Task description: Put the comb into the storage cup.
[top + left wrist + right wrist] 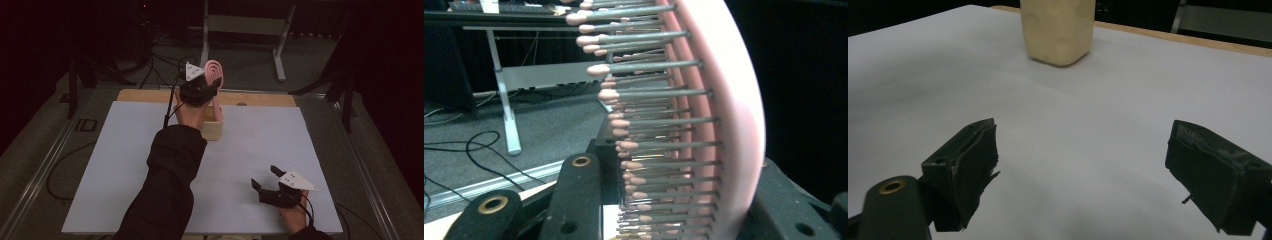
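Above the cream square container (212, 127), left gripper (202, 90) clamped on pink bristled hairbrush (215, 75), likely to snag the rim if tilted; right gripper (270, 187) apart.

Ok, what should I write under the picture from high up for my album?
Left gripper holds a pink hairbrush upright over a cream box; right gripper waits open.

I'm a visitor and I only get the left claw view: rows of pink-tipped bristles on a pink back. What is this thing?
Observer: A pink hairbrush, held upright by the left claw.
Operator: Upright over what?
Observer: A cream box; the brush handle reaches down to its opening.
Operator: Where does that box stand?
Observer: Near the far edge of the white sheet on the table.
Operator: And the other claw?
Observer: The right claw sits open near the sheet's near edge, holding nothing.
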`<state>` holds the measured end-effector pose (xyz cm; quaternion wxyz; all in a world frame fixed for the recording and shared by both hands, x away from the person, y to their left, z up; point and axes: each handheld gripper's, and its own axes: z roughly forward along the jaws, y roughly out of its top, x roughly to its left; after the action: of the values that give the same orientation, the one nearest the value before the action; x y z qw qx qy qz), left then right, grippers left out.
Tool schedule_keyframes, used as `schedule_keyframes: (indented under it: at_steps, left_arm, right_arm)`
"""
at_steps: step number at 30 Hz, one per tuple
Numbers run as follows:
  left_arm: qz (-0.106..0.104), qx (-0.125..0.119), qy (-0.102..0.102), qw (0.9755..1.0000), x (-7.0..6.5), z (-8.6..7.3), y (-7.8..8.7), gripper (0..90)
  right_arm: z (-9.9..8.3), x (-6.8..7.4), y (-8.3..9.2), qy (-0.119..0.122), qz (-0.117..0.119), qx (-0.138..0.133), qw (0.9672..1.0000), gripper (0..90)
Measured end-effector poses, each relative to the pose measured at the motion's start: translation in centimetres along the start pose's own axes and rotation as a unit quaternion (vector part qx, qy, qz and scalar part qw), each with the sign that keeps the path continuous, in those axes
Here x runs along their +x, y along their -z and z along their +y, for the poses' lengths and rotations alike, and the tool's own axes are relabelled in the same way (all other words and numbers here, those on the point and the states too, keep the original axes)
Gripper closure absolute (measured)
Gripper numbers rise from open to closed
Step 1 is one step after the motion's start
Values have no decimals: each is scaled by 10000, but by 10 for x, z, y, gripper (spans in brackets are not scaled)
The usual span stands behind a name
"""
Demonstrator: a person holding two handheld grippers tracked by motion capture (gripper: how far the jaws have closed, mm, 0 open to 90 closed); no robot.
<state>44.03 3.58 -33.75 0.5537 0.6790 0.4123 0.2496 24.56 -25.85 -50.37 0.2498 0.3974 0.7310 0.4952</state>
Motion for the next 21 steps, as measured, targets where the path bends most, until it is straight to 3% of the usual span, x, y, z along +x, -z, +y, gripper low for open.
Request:
schedule_keyframes:
  at_steps: [21]
  left_arm:
    - [45,6,19,10000,2,-3,1,634]
  right_arm:
    - [0,0,0,2,-3,14,10000,131]
